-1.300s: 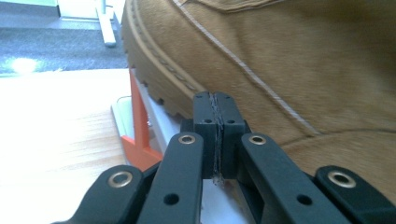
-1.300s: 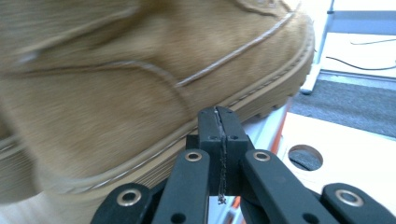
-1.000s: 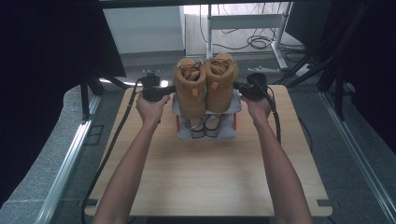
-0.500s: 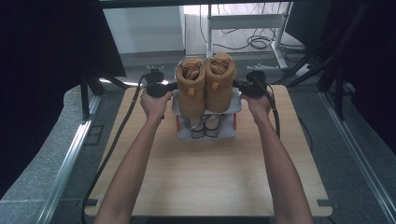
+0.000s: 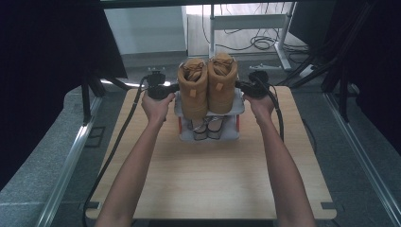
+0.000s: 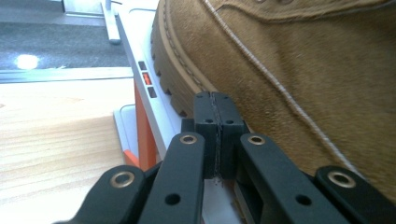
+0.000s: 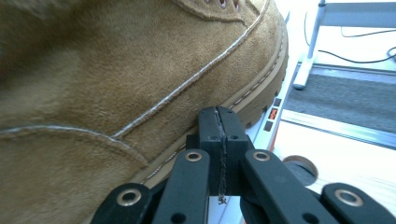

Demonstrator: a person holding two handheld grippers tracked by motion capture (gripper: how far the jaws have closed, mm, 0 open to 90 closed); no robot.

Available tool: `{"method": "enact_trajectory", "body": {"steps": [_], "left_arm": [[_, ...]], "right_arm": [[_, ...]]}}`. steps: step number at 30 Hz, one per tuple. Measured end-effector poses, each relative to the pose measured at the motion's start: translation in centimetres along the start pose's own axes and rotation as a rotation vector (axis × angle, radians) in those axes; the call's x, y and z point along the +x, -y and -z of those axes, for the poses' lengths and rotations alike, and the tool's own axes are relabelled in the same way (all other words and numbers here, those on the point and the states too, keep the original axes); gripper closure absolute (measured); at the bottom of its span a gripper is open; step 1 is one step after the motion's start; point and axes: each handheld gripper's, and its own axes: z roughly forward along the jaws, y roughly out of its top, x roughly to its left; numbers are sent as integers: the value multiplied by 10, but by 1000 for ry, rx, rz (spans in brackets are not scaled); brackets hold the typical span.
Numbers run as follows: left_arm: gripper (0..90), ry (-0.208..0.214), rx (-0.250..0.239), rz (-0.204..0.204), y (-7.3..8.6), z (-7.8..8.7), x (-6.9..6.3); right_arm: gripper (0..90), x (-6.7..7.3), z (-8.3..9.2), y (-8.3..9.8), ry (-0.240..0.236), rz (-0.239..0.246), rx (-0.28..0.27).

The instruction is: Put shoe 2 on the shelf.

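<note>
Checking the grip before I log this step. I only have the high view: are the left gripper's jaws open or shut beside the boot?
Observer: Shut. In the left gripper view the left gripper has its pads pressed together with nothing between them, tips at the sole of the left boot.
Operator: And the right one?
Observer: Same. The right gripper is shut on nothing, tips at the sole edge of the right boot.
Operator: What do the boots sit on?
Observer: A white shelf on an orange post.
</note>
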Motion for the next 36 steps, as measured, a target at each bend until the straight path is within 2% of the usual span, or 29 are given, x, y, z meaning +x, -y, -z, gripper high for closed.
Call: {"method": "enact_trajectory", "body": {"steps": [3,8,18,27,34,36], "left_arm": [[895,22,-18,8,-2,5,-2],[888,1,-15,-13,-2,12,-2],[887,12,-47,4,1,27,5],[879,45,-54,-1,14,44,8],[875,45,-56,1,26,56,16],[878,34,-53,-5,29,59,17]], "right_arm": [[899,-1,4,2,-29,-19,-11],[899,0,10,8,-42,-22,-14],[898,5,22,7,-90,-18,-44],[898,10,43,18,-122,-43,-85],[896,11,57,23,-142,-28,-91],[895,10,60,26,-142,-30,-88]]}}
